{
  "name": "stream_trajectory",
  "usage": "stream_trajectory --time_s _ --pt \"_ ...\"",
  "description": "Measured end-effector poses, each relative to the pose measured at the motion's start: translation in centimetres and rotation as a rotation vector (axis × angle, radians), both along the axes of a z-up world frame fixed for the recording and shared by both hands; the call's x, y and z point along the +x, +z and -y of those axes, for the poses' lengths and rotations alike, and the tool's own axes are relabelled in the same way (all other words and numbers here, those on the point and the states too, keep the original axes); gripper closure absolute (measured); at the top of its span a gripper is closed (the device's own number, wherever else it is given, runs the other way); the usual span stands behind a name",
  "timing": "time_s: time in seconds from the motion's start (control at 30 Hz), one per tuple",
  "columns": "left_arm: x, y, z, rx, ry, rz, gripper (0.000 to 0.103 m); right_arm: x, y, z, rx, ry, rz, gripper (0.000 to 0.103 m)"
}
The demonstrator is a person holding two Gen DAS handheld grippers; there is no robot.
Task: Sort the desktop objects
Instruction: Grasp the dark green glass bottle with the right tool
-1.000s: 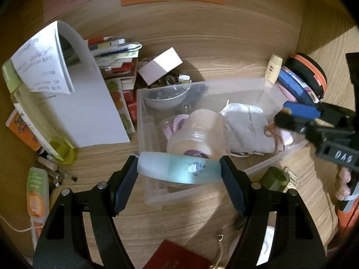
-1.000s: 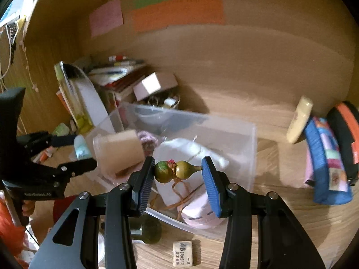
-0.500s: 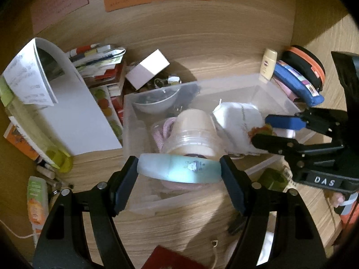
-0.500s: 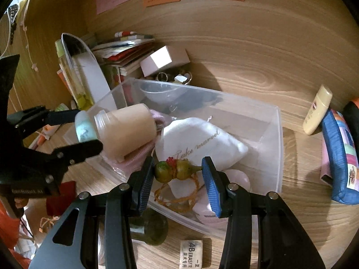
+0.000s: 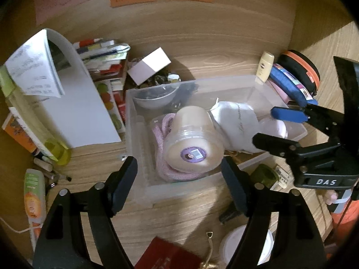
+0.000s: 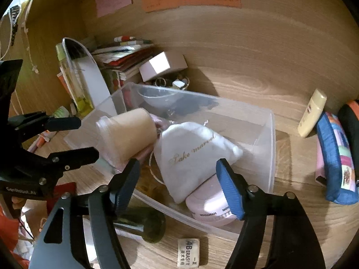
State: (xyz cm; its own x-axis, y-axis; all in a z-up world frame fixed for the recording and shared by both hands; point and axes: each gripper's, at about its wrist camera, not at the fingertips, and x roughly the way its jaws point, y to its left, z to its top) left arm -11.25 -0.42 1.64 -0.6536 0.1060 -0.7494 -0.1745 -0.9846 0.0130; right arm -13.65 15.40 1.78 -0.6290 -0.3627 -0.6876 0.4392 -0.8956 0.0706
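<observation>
bin (image 5: 134,121): clear tub mid-desk, holds jar (image 5: 190,143), pouch (image 6: 197,154), rope, bowl
left gripper (image 5: 179,177): fingers spread, empty, over bin's near wall
right gripper (image 6: 177,181): fingers spread, empty, above pouch
step: drop looks done, both free
next: pull back, pick loose item, e.g. eraser (image 6: 188,252) near bin

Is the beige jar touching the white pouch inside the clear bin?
Touching. The left wrist view shows the white pouch pressed against the beige jar with no gap, both lying in the clear bin.
</observation>
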Motion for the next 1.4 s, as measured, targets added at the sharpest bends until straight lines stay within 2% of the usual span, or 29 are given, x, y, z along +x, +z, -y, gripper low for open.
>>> stream_trajectory --time_s 0.1,0.2,0.27,0.37,0.57,0.93,1.17,1.4 --pt "0.7 0.6 0.5 0.005 0.009 -0.019 0.022 0.7 1.0 -0.3 0.000 -0.007 -0.032 0.029" --pt "1.6 1.2 1.2 0.018 0.019 -0.039 0.012 1.6 2.0 -0.6 0.000 -0.011 -0.061 0.025" --pt "2.4 1.4 1.7 0.012 0.026 -0.055 0.011 2.3 2.5 -0.9 -0.008 -0.015 -0.077 0.020" --pt "3.5 1.4 2.7 0.002 0.049 -0.063 0.010 3.2 3.0 -1.2 -0.012 -0.014 -0.087 0.019" --pt "5.3 0.2 4.7 0.023 0.097 -0.011 0.008 5.2 2.7 -1.4 -0.007 -0.017 -0.083 0.019" --pt "8.5 -3.5 5.4 0.008 0.101 0.077 0.008 6.7 0.1 -1.1 0.018 -0.012 -0.002 0.019" --pt "10.2 -5.3 4.5 0.012 0.050 0.125 0.008 6.5 -1.8 -0.2 0.015 0.009 0.070 0.019" --pt "10.1 -6.8 3.8 0.015 0.002 0.174 0.008 6.3 -3.1 1.6 0.036 0.045 0.119 0.019"
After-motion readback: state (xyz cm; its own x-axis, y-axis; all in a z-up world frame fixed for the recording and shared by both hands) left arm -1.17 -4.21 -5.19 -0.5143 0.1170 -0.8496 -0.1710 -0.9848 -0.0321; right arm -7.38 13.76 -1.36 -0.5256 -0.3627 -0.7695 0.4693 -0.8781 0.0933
